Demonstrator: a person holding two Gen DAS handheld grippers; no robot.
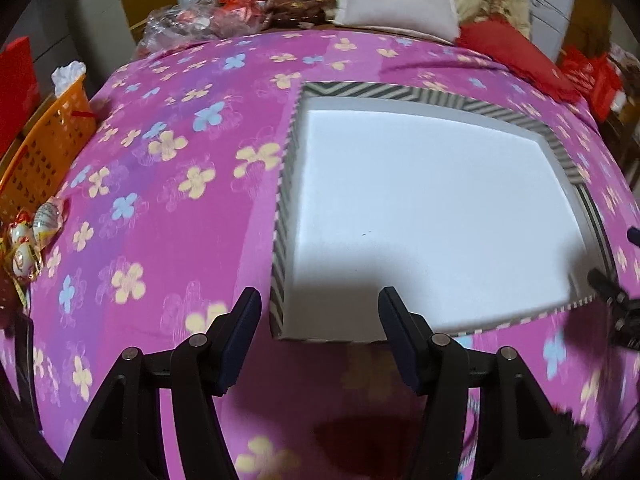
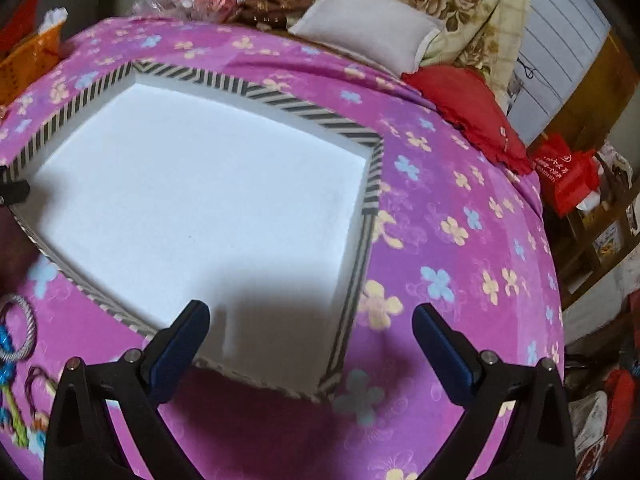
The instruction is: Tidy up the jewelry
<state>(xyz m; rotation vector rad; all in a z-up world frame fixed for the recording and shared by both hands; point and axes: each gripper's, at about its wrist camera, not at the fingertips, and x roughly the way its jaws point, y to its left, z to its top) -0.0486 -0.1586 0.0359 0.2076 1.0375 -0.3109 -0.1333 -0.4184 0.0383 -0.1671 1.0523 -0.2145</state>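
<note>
On the pink flowered bed [image 1: 160, 220] the striped box [image 2: 312, 114] lies empty, the jewelry [image 2: 18, 336] just beside its near-left edge, and both tongs, left [image 1: 316, 308] and right [image 2: 310, 320], hang spread and empty, so a loose pinch could snag the soft cloth.

I see a bed under a pink flowered sheet [image 1: 168, 208], a white pillow [image 1: 400, 4] and floral quilt [image 2: 472, 4] at its head, an orange basket [image 1: 44, 152] beside it, and white panelled walls [image 2: 560, 48] behind.
</note>
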